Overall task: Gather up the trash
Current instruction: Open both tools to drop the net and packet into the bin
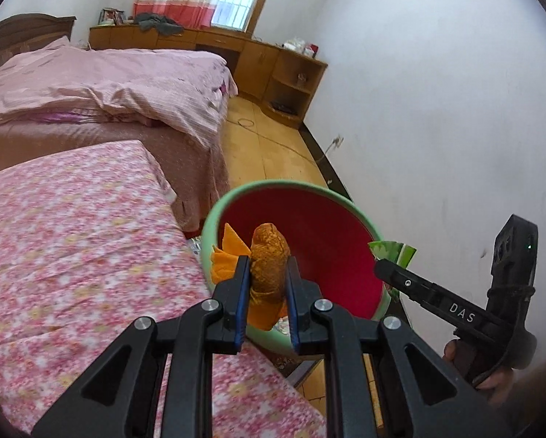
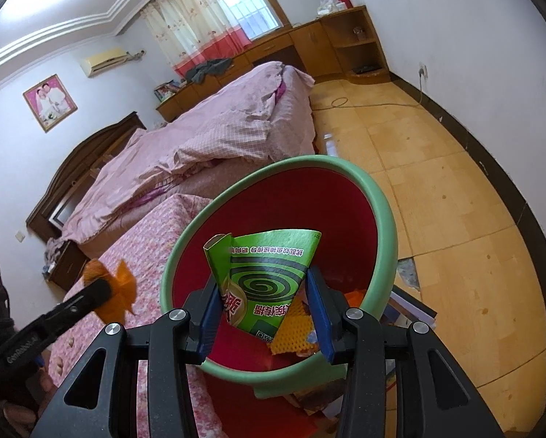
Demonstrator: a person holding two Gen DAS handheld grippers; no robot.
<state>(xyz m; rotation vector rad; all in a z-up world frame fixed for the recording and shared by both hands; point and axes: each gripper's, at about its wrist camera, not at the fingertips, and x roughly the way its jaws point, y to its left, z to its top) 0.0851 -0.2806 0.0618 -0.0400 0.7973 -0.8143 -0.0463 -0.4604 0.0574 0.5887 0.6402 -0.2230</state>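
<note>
My left gripper (image 1: 267,273) is shut on a crumpled orange wrapper (image 1: 269,262) and holds it over the near rim of a green bin with a red lining (image 1: 331,233). My right gripper (image 2: 264,288) is shut on a flattened green mosquito-coil box (image 2: 262,277) and holds it above the mouth of the same bin (image 2: 382,215). Orange mesh trash (image 2: 291,335) lies inside the bin. In the left wrist view the right gripper (image 1: 379,266) shows at the bin's right rim with the box's corner (image 1: 393,252). In the right wrist view the left gripper (image 2: 101,292) shows at left with the orange wrapper (image 2: 121,281).
A table with a pink floral cloth (image 1: 72,255) stands left of the bin. A bed with pink bedding (image 1: 108,84) lies beyond. Wooden cabinets (image 1: 284,73) line the far wall. A cable (image 2: 364,104) runs across the tiled floor (image 2: 437,182). Papers (image 2: 411,310) lie under the bin.
</note>
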